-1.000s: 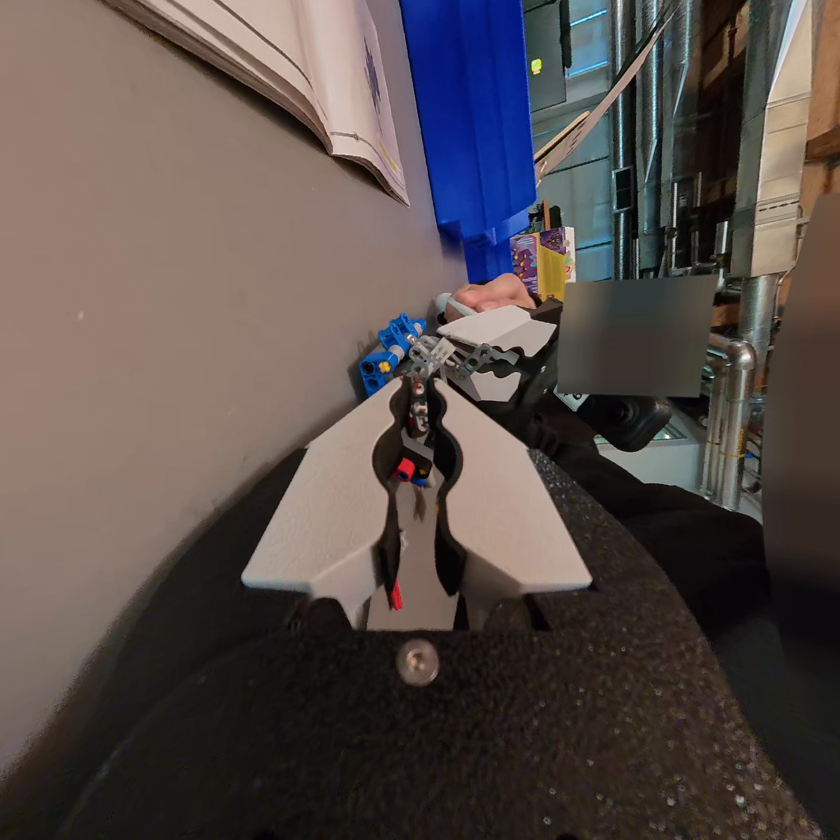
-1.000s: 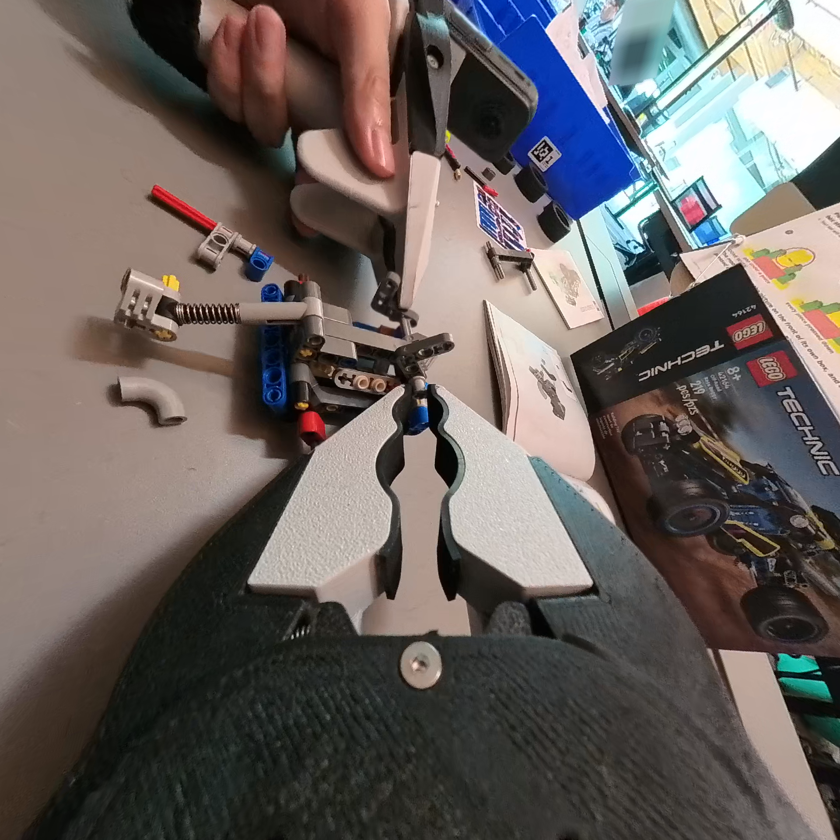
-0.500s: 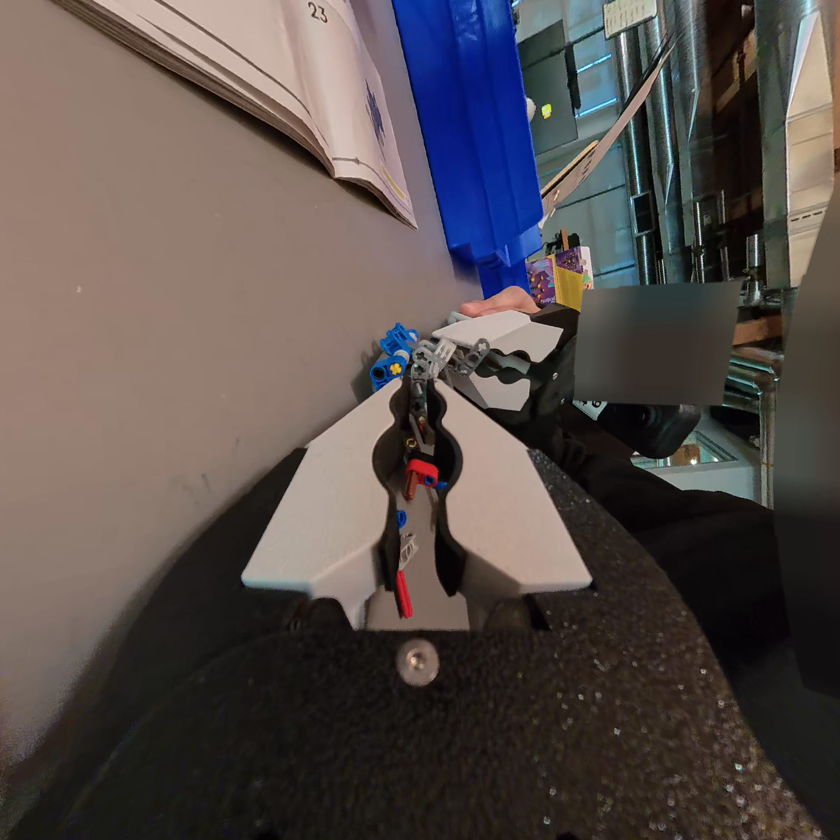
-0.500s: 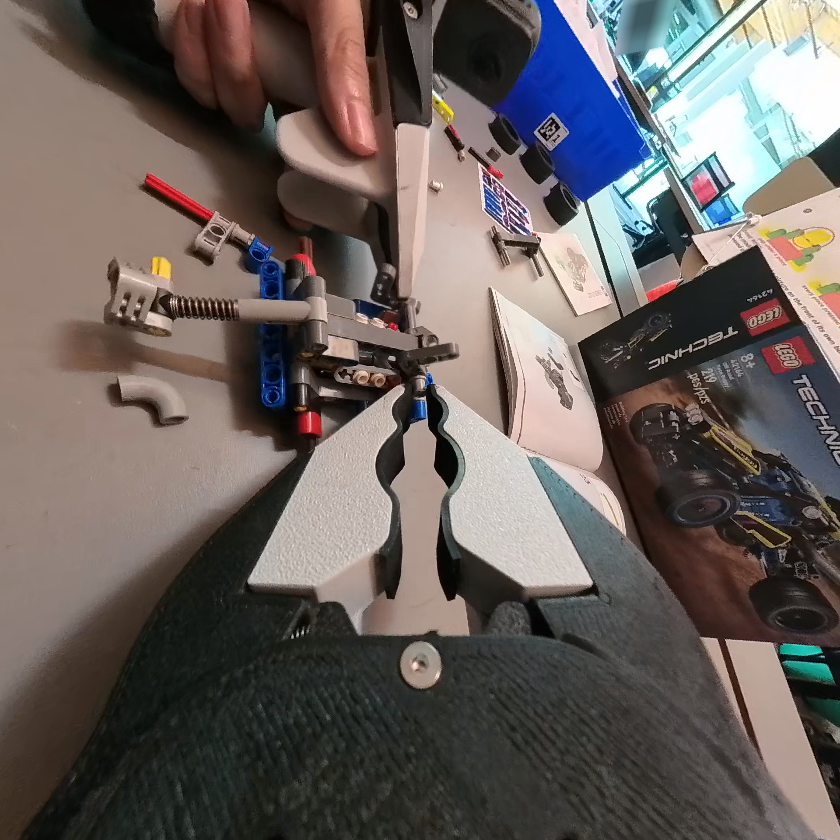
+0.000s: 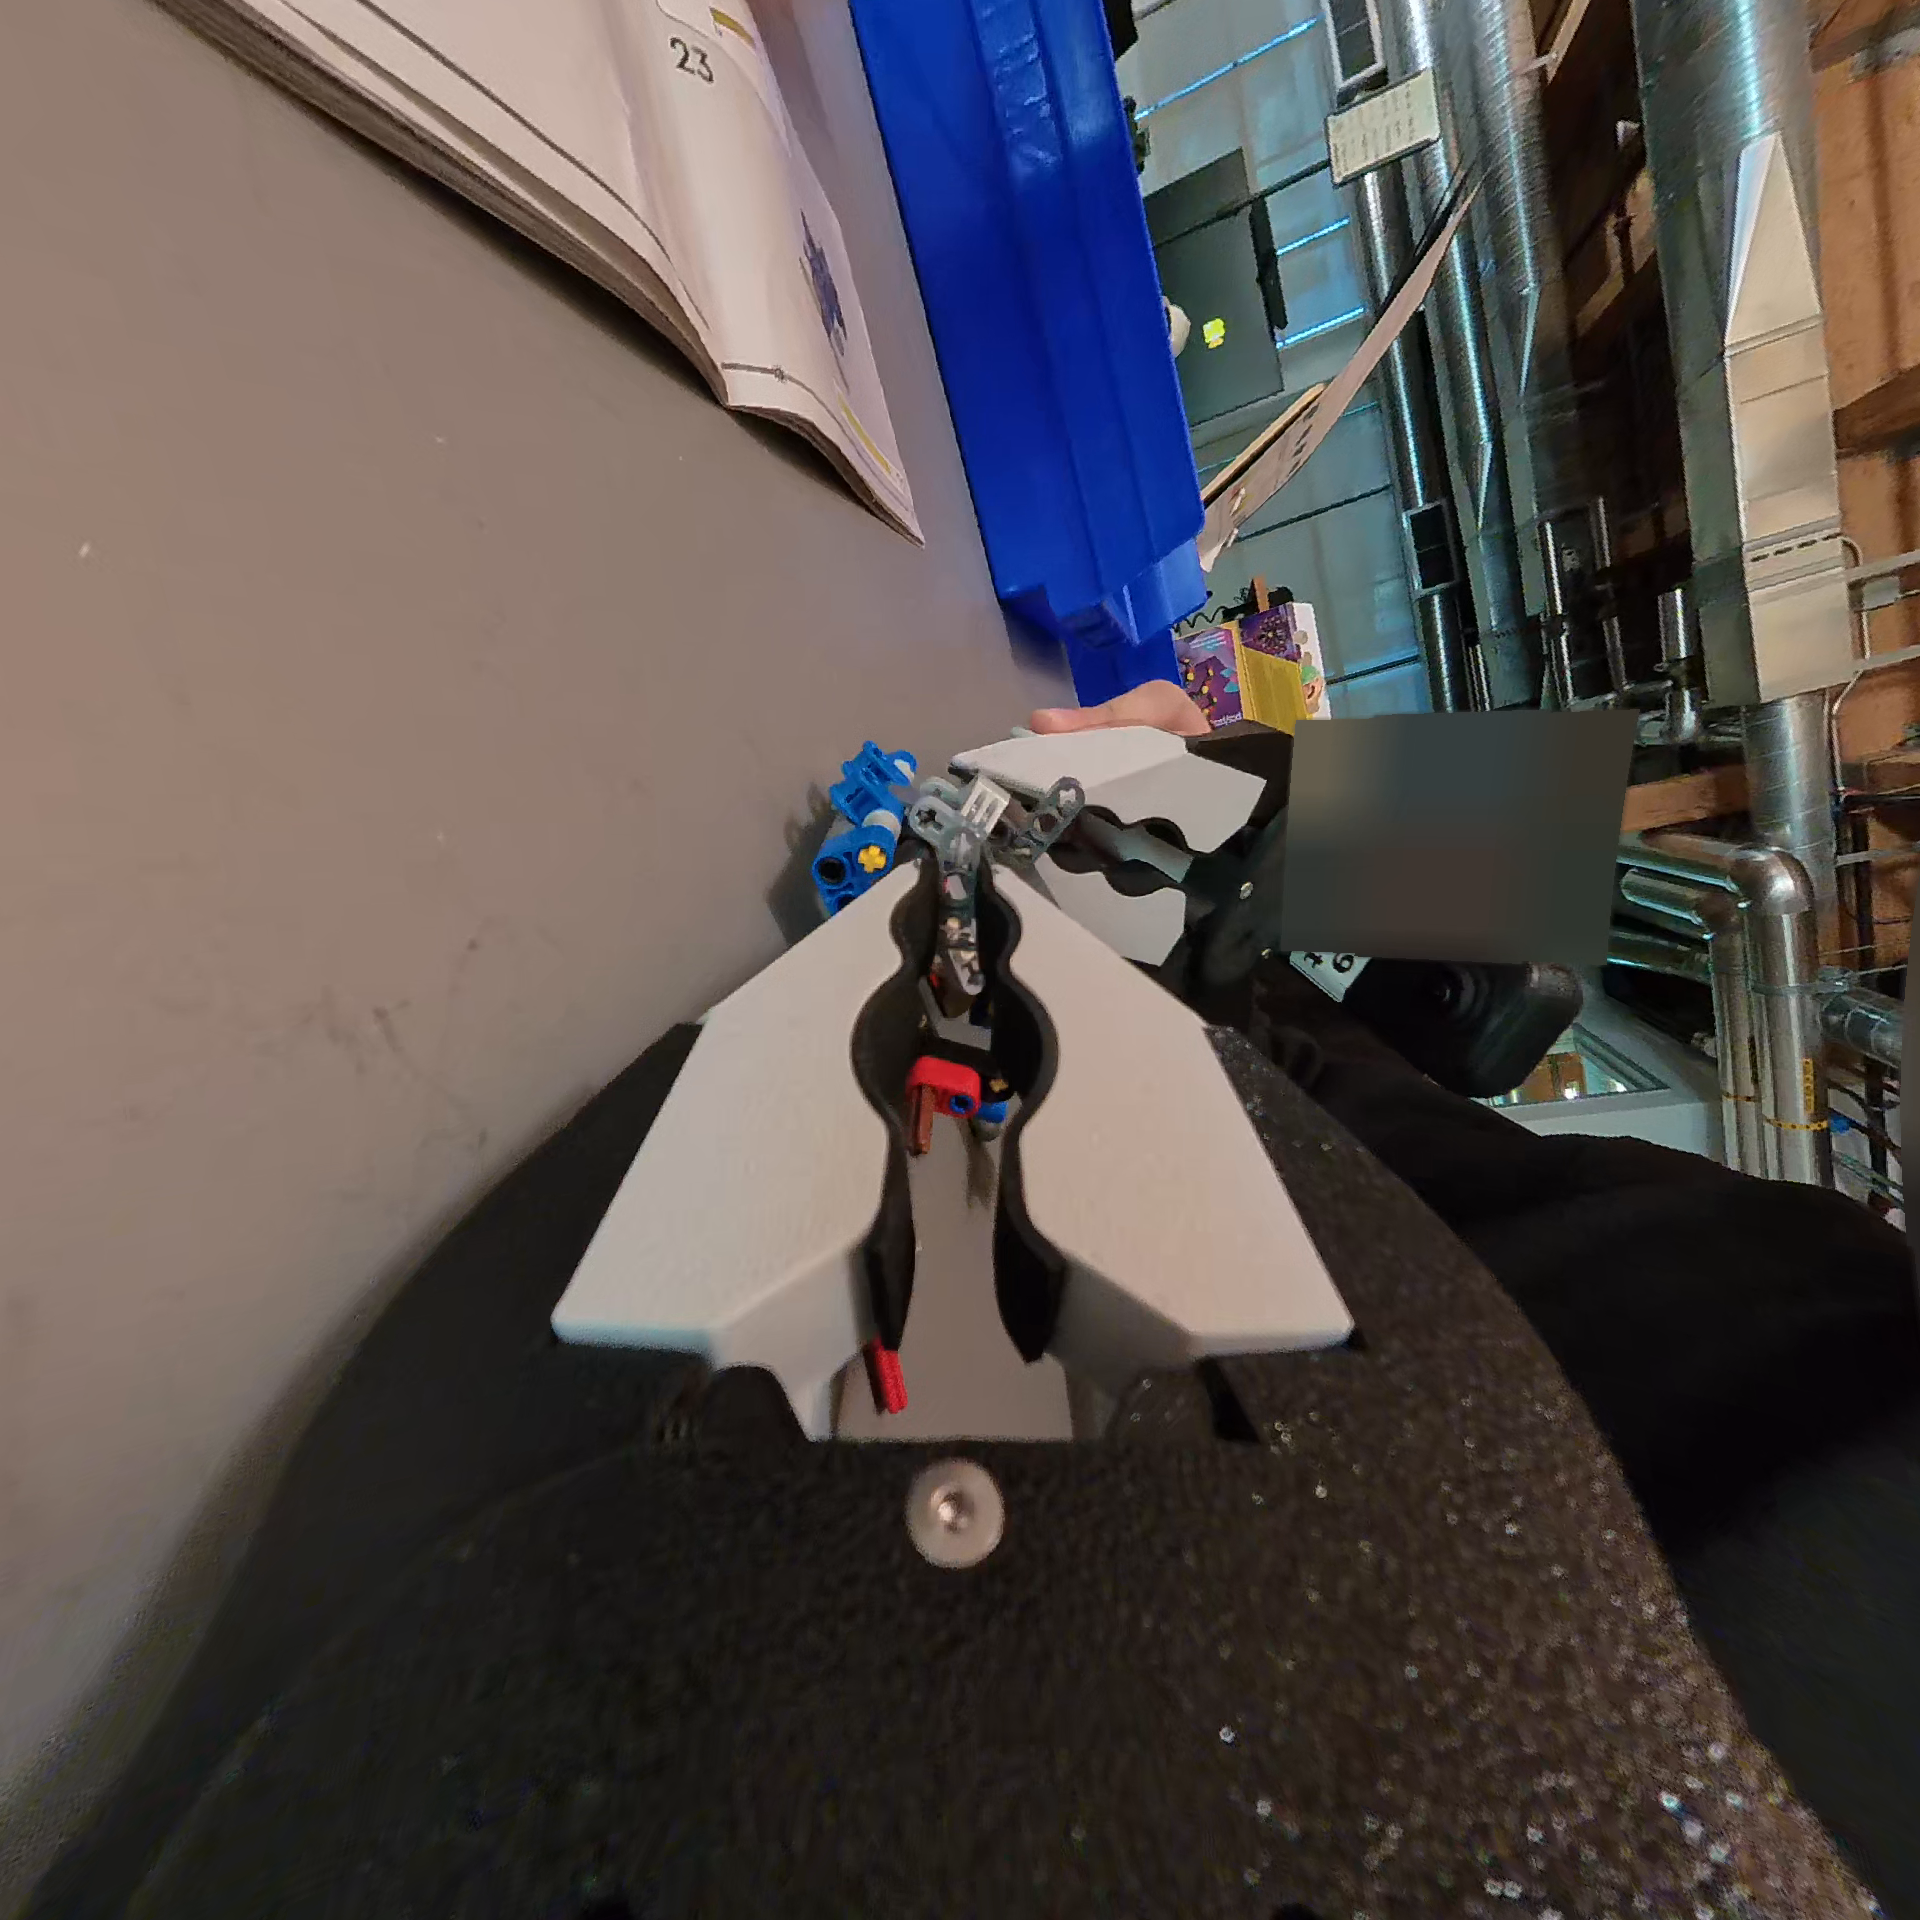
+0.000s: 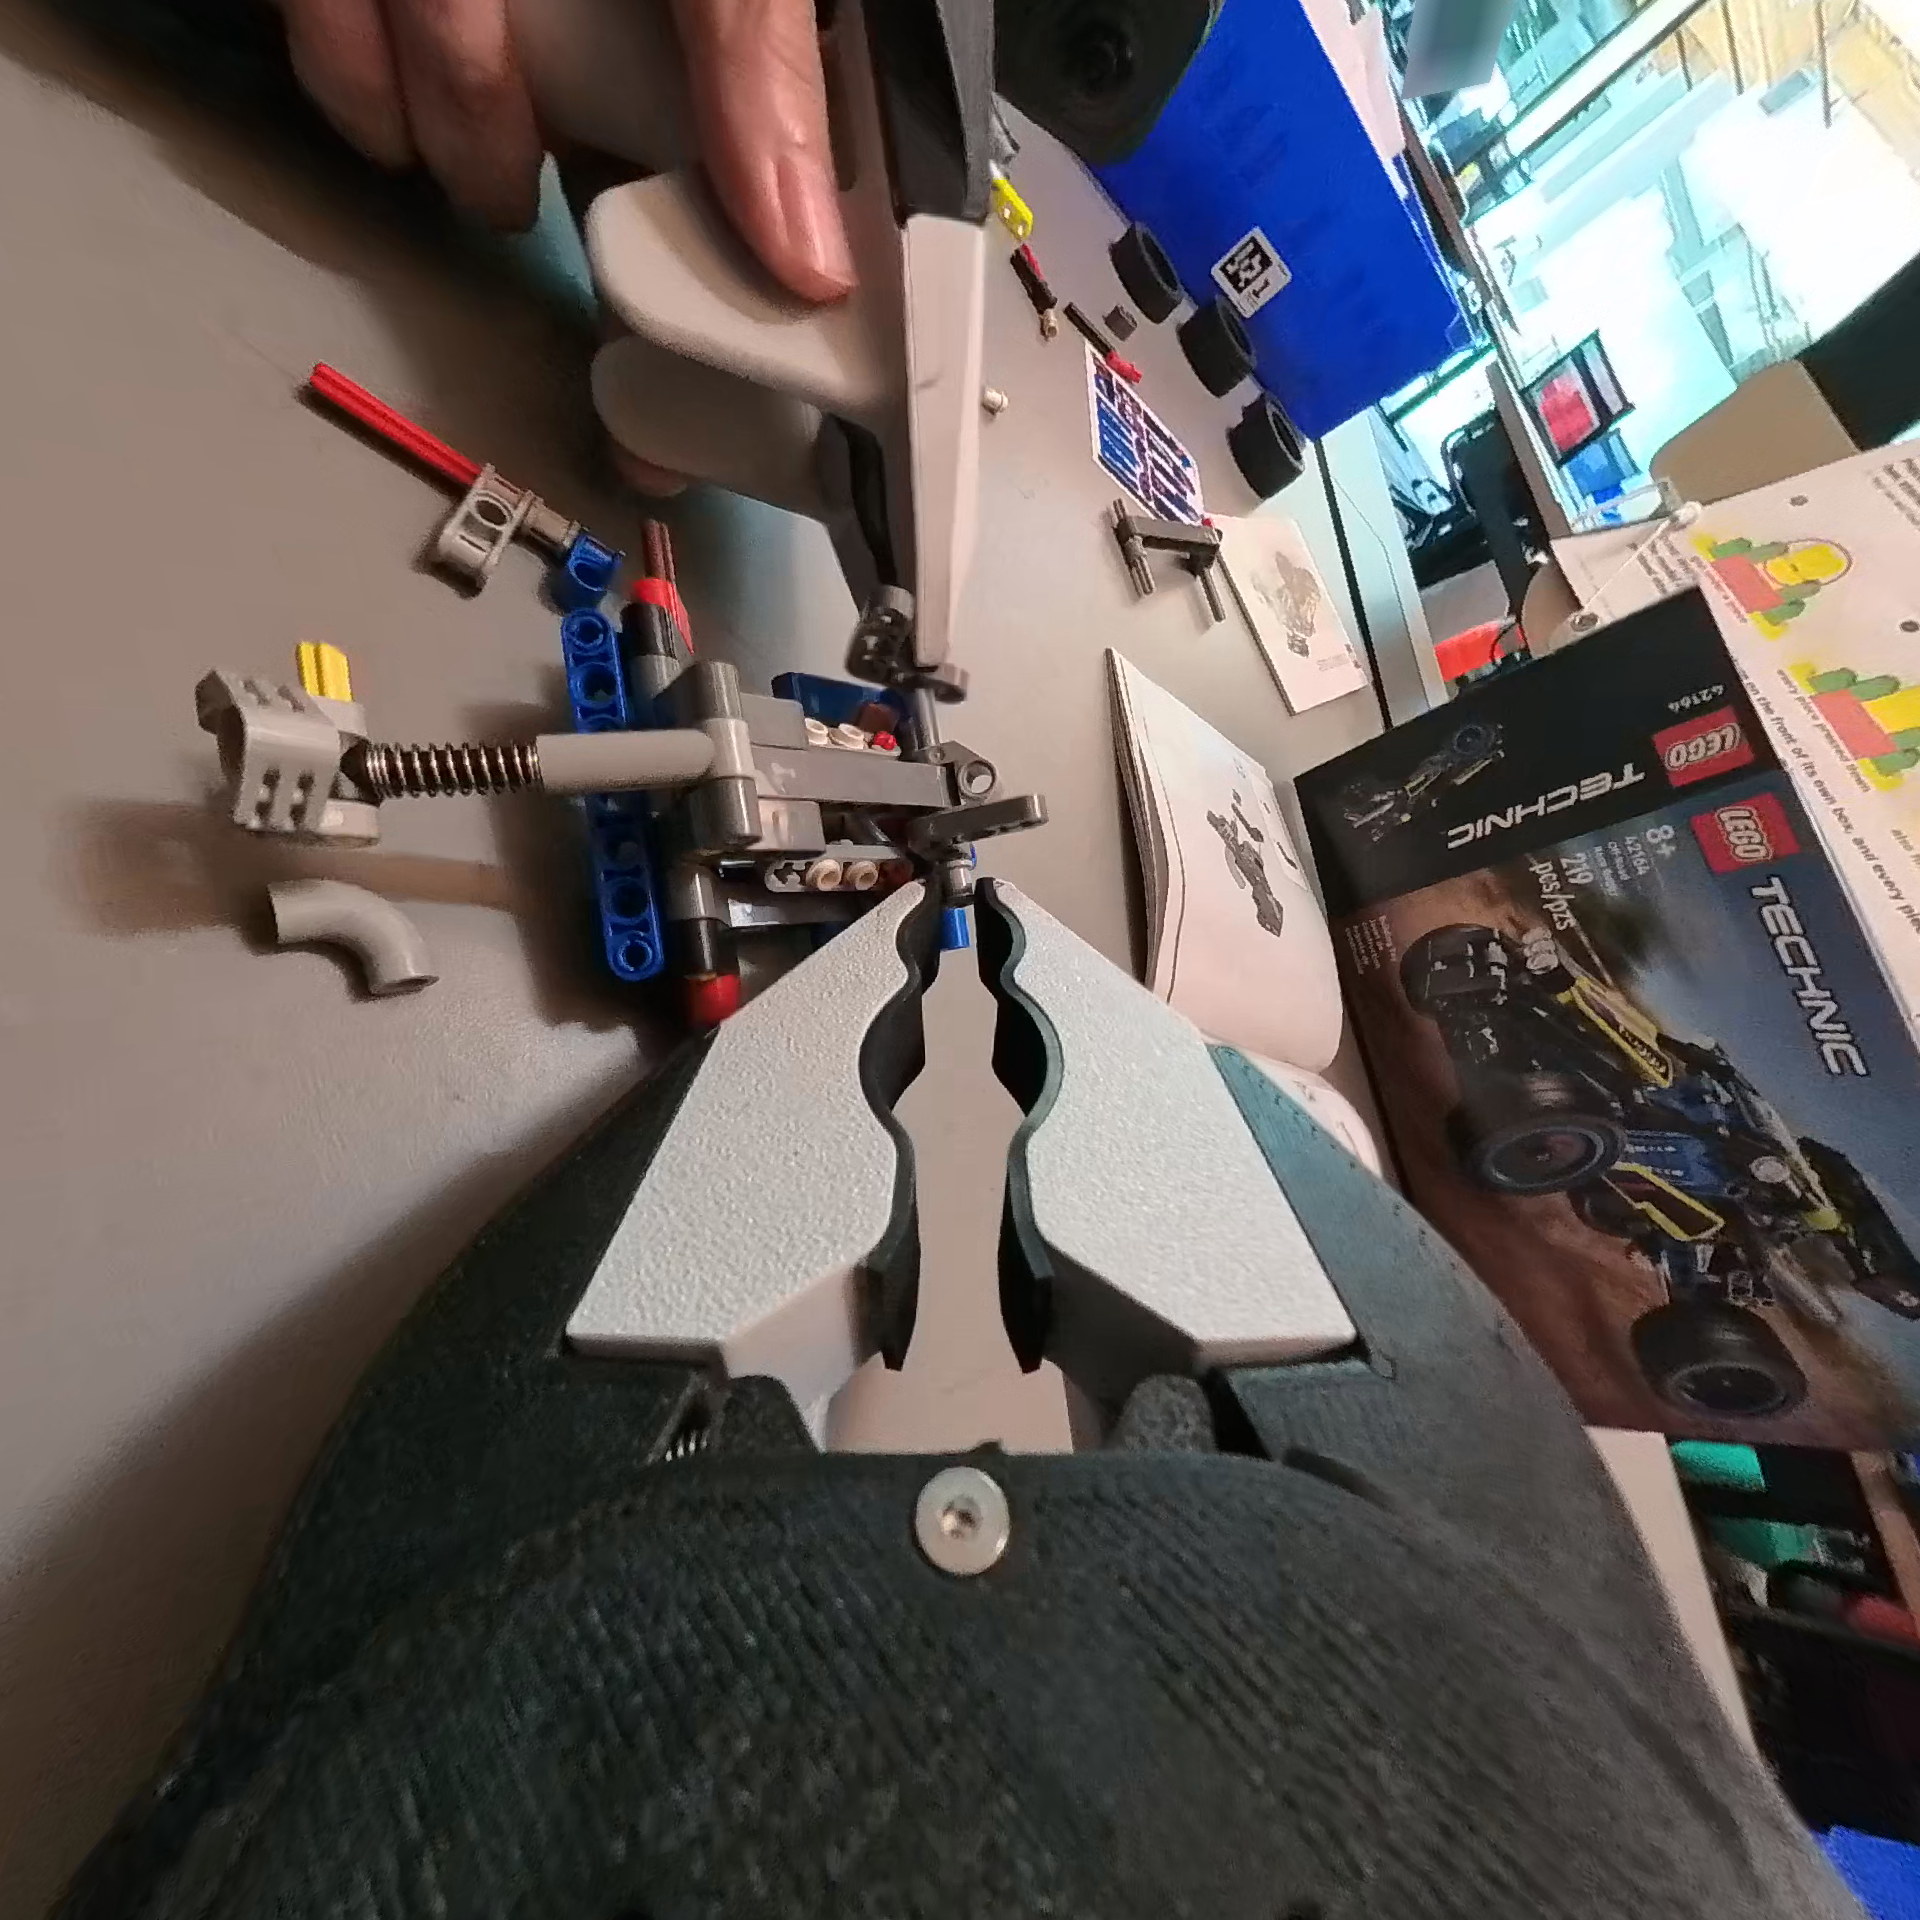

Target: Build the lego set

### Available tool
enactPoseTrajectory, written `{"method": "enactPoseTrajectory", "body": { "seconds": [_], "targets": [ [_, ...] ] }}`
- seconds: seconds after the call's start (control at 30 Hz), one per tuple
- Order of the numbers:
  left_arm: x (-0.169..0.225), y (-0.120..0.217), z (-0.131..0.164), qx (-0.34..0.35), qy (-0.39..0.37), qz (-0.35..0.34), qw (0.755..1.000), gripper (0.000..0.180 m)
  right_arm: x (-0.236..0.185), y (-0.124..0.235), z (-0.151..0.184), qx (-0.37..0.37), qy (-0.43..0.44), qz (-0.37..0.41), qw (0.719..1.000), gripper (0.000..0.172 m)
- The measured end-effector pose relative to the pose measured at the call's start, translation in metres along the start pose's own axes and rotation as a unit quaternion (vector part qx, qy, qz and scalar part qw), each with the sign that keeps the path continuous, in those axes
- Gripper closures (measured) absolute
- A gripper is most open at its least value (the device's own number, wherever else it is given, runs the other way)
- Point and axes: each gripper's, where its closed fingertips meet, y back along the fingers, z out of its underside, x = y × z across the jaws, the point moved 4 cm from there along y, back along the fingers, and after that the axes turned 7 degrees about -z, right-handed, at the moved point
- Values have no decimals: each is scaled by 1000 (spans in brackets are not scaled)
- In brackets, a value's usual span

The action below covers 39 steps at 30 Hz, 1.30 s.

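On grey table (image 6: 260, 1195), toy-brick assy (image 6: 769, 790) sits between both grippers. Left gripper (image 5: 958, 883): jaws clamped on thin grey beam (image 5: 961, 914) of assy. Right gripper (image 6: 951, 899): jaws clamped on small pin (image 6: 954, 883) at assy near end. Booklet (image 6: 1216, 862) & kit box (image 6: 1662, 987) lie right; grey elbow piece (image 6: 343, 930) left.

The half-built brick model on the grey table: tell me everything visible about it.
The brick model is a plastic assembly of dark grey beams, a blue holed beam, red-tipped pins and a light grey shock absorber with a bare metal spring jutting sideways. It lies on the grey table. The left gripper clamps a dark part at its far side; the right gripper pinches a small pin at its near end.
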Motion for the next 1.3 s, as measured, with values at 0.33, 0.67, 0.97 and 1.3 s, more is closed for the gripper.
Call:
{"method": "enactPoseTrajectory", "body": {
  "seconds": [0.33, 0.67, 0.97, 1.3],
  "targets": [
    [3, 2, 6, 16, 17, -7, 1000, 177, 0, 1, -1, -29, -37, 26, 999, 168],
    [-1, 2, 2, 36, 37, -15, 999, 177, 0, 1, -2, -28, -33, 28, 999, 168],
    [-3, 1, 1, 27, 61, -3, 998, 177, -2, 0, -5, -28, -22, 26, 999, 168],
    [-2, 1, -2, -44, 13, 21, 999, 177, -4, -1, -5, -36, -9, 26, 999, 168]
  ]
}}
